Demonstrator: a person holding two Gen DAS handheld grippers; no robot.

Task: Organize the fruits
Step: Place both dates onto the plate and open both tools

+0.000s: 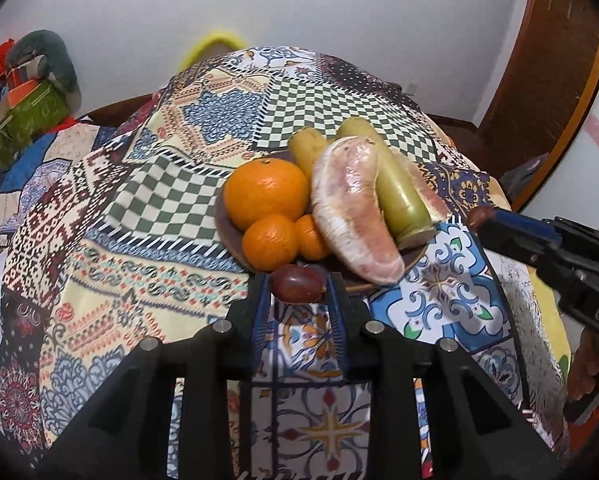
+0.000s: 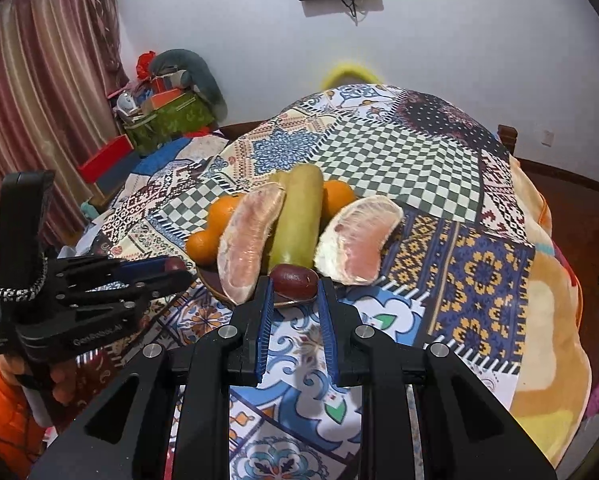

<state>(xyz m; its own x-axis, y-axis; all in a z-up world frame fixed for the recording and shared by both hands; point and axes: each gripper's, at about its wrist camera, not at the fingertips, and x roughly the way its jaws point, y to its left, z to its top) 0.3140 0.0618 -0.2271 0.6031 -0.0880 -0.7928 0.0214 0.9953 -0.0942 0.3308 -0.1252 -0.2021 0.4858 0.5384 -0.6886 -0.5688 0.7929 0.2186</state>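
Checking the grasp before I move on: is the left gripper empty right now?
No, the left gripper is closed on a dark red date, pinched between its blue-lined fingers just short of the fruit plate.

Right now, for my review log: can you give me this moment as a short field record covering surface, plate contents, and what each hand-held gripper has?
surface: patchwork cloth
plate: brown plate near the cloth's middle
on plate: three oranges, pomelo segments, green-yellow sticks
left hand-held gripper: shut on a dark red fruit at the plate's near rim
right hand-held gripper: shut on a second red fruit, also at the plate's edge
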